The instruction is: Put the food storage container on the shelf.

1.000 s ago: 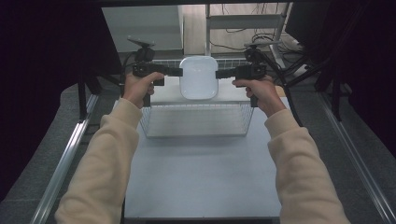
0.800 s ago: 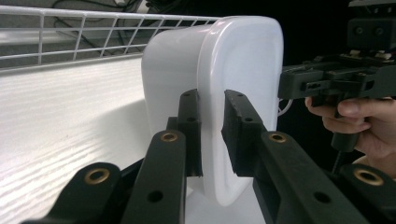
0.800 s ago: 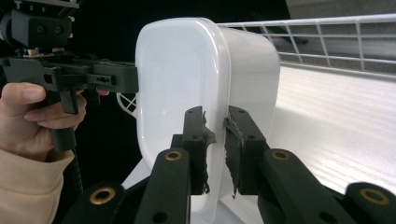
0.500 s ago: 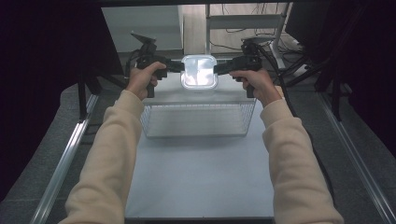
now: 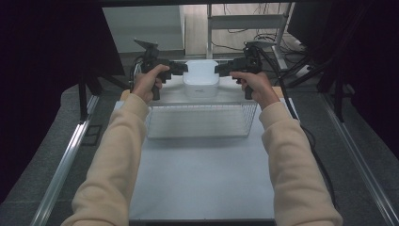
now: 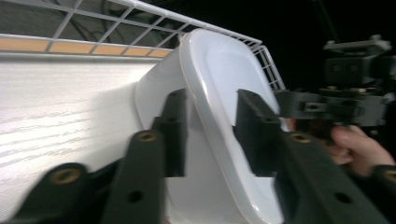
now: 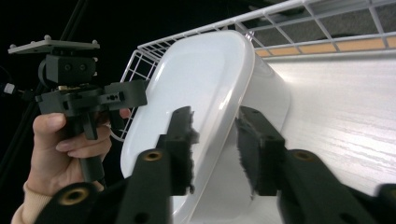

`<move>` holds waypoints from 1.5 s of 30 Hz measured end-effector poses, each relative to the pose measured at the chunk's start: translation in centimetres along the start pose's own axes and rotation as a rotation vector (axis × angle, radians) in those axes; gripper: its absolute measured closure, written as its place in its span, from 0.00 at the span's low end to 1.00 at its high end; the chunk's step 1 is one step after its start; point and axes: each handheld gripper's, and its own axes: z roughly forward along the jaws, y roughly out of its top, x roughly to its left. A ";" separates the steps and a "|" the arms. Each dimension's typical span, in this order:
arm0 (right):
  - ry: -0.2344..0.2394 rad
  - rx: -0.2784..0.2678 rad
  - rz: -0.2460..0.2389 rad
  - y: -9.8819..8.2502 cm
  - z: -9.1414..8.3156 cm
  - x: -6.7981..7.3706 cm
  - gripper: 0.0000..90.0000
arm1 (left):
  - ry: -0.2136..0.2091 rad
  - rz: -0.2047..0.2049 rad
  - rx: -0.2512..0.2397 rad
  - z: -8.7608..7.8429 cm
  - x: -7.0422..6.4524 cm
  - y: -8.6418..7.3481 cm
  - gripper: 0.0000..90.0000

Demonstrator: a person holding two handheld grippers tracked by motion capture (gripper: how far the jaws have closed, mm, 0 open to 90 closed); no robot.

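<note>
A white plastic tub point(image 5: 201, 77) is held upright over the far end of a white wire basket point(image 5: 202, 123). My left gripper point(image 5: 182, 69) is shut on the tub's left rim and my right gripper point(image 5: 220, 69) on its right rim. In the left gripper view the jaws point(image 6: 208, 133) straddle the tub's wall point(image 6: 219, 79), one outside and one inside. The right gripper view has its jaws point(image 7: 215, 149) set the same way on the tub point(image 7: 201, 79). Each gripper view also catches the other hand and its gripper, beyond the tub.
The basket stands on a white table point(image 5: 202, 183), its wire rim point(image 7: 327, 18) running behind the tub. Metal rails point(image 5: 66, 160) flank the table. Shelving and cables point(image 5: 254, 28) stand beyond it, and dark curtains hang at both sides.
The tub was raised and tipped with its opening toward the camera half a second ago. It is now level and lower, and both hands have come down with it.
</note>
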 end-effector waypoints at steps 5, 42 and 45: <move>-0.039 -0.119 -0.110 -0.9 -0.9 1.8 0.38 | 0.060 0.081 -0.086 -1.1 -1.8 -0.7 0.40; -0.213 -0.007 -0.550 -23.6 -8.6 -3.3 0.25 | 0.254 0.428 -0.017 -6.8 0.3 -25.3 0.30; -0.226 0.004 -0.543 -24.8 -8.4 -4.1 0.25 | 0.257 0.420 -0.004 -6.6 1.0 -26.3 0.29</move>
